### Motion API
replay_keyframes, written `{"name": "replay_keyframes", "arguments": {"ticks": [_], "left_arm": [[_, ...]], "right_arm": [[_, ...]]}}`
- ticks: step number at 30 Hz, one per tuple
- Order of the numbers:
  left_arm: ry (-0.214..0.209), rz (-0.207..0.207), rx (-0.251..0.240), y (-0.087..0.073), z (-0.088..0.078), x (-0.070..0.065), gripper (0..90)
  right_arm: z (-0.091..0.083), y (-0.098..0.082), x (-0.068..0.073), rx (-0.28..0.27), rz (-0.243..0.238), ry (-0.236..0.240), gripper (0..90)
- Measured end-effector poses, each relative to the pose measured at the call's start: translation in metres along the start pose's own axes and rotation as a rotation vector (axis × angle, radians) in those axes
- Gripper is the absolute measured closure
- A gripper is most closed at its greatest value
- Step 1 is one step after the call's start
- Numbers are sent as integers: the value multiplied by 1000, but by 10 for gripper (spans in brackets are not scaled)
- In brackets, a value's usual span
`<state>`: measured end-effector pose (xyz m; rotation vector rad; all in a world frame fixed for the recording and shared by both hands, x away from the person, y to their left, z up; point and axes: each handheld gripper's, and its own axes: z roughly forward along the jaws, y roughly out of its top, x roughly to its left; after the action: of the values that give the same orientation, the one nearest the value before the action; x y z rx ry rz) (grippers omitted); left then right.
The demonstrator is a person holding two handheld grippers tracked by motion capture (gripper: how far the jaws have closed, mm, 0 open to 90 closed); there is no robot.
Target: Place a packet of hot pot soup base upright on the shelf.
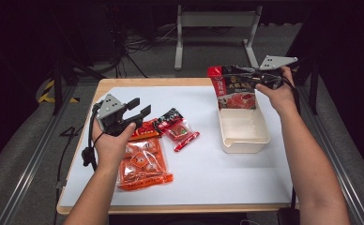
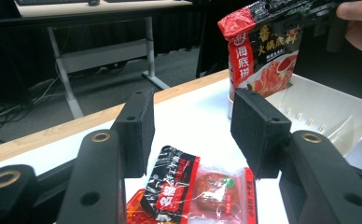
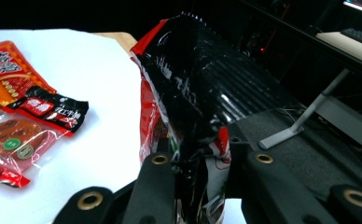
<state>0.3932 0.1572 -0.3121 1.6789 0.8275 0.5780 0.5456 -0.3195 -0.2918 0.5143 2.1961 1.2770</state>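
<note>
Red-and-black soup-base pouch (image 1: 236, 89) hangs pinched in the right gripper's (image 1: 260, 77) jaws, directly above the white bin (image 1: 260, 140). Should they slacken early, it could tip over the rim. Left gripper (image 1: 140, 108) jaws: half-open, empty.

Your right gripper (image 1: 253, 80) pads are hidden behind the pouch (image 1: 235, 88) top in the right gripper view; can't tell how hard they press. Pouch bottom is hidden behind the bin (image 1: 244, 140) rim, so contact w/ the bin floor is unclear. Your left hand (image 1: 109, 143) covers part of the orange packs (image 1: 145, 164). Small pack (image 2: 202, 189) is cut off at the bottom edge in the left gripper view. Pack print is too small to read.
</note>
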Motion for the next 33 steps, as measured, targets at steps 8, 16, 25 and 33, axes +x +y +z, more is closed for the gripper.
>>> {"name": "replay_keyframes", "arguments": {"ticks": [8,16,25,33], "left_arm": [[-5,-2,-3,0,2,1,501],[-18,-9,5,-2,8,0,494],[-20,-15,10,-5,9,4,457],[-26,-20,25,-6,4,8,270]], "right_arm": [[1,-18,2,103,36,-38,809],[-10,-41,1,116,100,-66,806],[-13,-34,5,140,119,-91,668],[-29,-26,13,74,217,-107,330]]}}
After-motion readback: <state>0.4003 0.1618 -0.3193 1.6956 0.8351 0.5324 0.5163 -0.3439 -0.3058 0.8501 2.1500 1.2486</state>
